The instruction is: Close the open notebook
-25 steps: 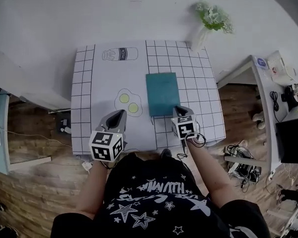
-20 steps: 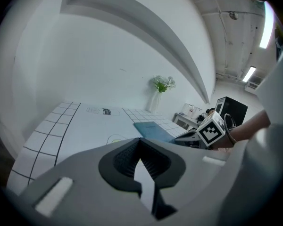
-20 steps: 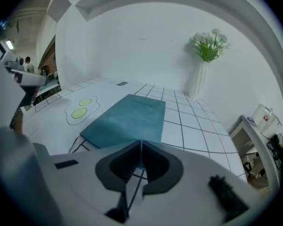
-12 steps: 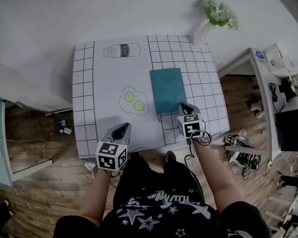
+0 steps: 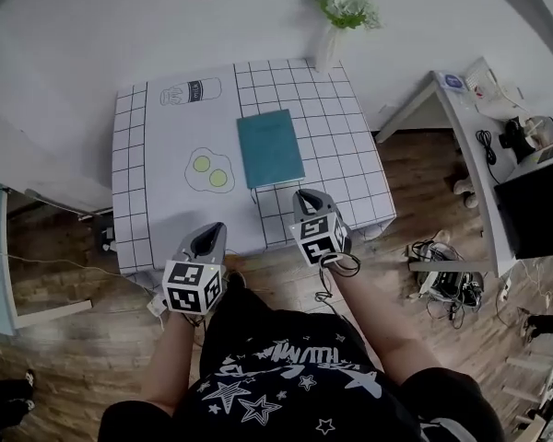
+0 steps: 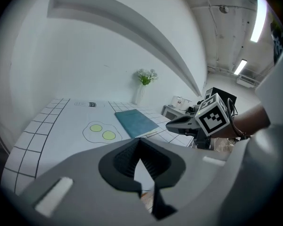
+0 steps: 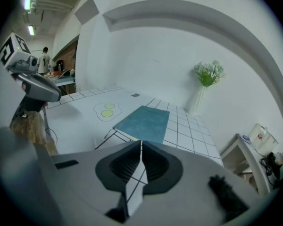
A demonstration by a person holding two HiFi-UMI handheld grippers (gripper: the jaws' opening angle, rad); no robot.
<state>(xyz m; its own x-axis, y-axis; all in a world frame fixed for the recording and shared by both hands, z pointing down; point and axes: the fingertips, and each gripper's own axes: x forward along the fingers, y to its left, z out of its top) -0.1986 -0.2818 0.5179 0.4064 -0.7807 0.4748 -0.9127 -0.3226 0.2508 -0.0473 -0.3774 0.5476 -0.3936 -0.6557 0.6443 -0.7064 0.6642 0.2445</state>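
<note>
Already closed, flat rectangular teal notebook [image 5: 270,147]; left tongs [image 6: 140,145] and right tongs [image 7: 141,147] pinched together, empty.

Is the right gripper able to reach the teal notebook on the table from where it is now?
Probably yes. The right tongs point at the closed notebook from near the table's front edge, and only bare tablecloth lies between them. Their jaws are shut, though.

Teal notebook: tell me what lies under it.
The teal notebook lies closed and flat on the white grid-printed tablecloth. Grid lines run out from beneath its right and near edges. Whatever print the cover hides cannot be seen.
</note>
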